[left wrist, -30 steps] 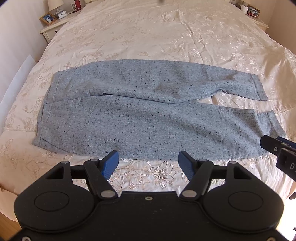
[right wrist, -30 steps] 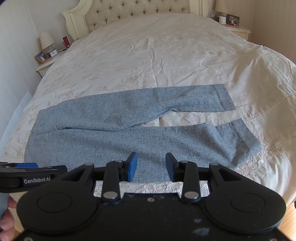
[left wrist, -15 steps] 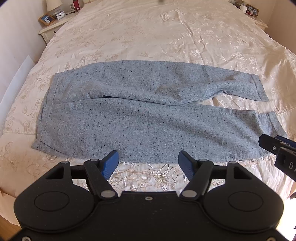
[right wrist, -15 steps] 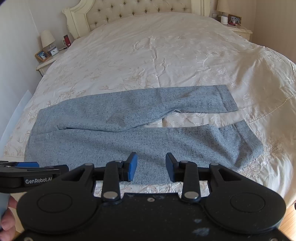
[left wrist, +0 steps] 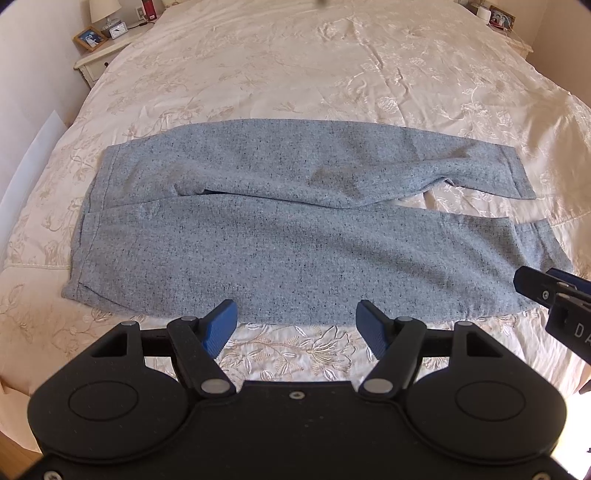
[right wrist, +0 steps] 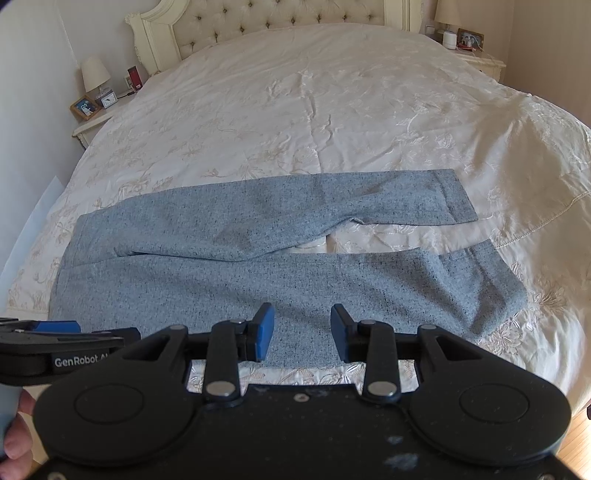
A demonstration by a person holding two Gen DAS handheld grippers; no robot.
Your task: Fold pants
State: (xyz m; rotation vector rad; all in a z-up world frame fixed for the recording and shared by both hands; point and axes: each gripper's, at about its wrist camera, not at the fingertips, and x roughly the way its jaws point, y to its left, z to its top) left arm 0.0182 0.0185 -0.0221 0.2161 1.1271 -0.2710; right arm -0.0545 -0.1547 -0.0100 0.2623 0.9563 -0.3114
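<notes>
Grey-blue speckled pants [left wrist: 295,236] lie flat across the cream bedspread, waistband at the left, two legs running right and splitting near the cuffs; they also show in the right wrist view [right wrist: 280,258]. My left gripper [left wrist: 297,325] is open and empty, hovering just short of the near leg's front edge. My right gripper [right wrist: 302,334] is open and empty, above the near leg's front edge. The right gripper shows at the right edge of the left wrist view [left wrist: 554,295]. The left gripper shows at the lower left of the right wrist view [right wrist: 62,343].
The embroidered cream bedspread [right wrist: 332,110] covers a wide bed with a tufted headboard [right wrist: 273,22]. A nightstand with a lamp, clock and photo frame [right wrist: 96,107] stands at the left. Another nightstand [right wrist: 476,55] stands at the far right. Wood floor [right wrist: 576,443] shows at the bed's near corner.
Both grippers have drifted slightly forward and down toward the pants' near edge. Both remain open. The pants have not moved.
</notes>
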